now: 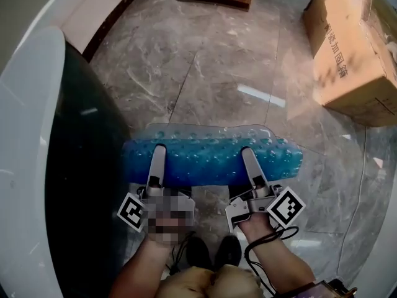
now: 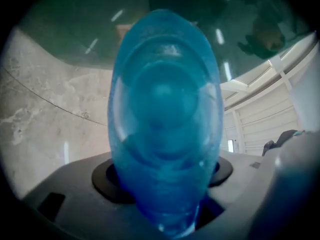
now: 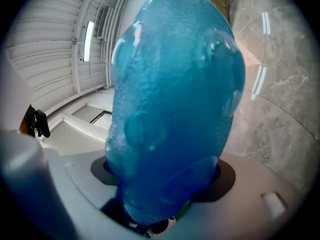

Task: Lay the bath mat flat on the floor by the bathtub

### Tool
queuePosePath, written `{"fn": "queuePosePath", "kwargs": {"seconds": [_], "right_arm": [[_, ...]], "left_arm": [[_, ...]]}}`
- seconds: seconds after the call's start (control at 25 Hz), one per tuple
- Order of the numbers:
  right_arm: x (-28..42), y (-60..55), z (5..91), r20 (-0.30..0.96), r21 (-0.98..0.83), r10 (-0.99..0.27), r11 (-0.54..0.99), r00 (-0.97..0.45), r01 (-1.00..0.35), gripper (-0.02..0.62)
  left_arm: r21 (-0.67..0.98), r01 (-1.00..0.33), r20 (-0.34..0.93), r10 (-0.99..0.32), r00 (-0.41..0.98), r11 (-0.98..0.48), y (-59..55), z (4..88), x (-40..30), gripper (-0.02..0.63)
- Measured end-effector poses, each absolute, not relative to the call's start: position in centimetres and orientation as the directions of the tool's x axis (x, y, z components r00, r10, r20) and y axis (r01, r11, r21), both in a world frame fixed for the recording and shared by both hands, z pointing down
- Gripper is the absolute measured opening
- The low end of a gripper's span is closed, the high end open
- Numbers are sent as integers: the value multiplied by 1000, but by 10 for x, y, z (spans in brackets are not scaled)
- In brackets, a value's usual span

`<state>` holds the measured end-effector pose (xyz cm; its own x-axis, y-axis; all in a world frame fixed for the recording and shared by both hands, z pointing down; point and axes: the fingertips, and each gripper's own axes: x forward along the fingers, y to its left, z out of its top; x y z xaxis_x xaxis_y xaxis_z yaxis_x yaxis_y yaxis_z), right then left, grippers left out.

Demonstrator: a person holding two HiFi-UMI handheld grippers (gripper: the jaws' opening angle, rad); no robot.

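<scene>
Left gripper [image 1: 157, 160] and right gripper [image 1: 248, 161]: jaws of each clamped on the blue bath mat [image 1: 211, 157], which spans between them, doubled over. Mat sits low over the marble floor [image 1: 211, 73], just beside the bathtub [image 1: 37, 104]. Cardboard box [image 1: 350, 61] stands beyond, right.

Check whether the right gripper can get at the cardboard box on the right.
Probably not: the right gripper is shut on the blue bath mat, and the cardboard box lies well beyond it.
</scene>
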<state>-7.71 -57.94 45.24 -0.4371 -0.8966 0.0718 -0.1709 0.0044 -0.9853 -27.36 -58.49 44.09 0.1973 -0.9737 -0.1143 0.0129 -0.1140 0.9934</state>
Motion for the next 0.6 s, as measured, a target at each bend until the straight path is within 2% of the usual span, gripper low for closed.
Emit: {"fn": "queuePosePath", "kwargs": {"seconds": [0.4, 0.6], "right_arm": [[-114, -593, 631, 132, -983, -871, -53, -473, -178, 359], [-118, -603, 688, 147, -981, -867, -68, -475, -180, 359]], "left_arm": [[999, 24, -34, -981, 190, -29, -594, 620, -308, 341], [999, 31, -29, -979, 204, -23, -606, 679, -310, 342]]}}
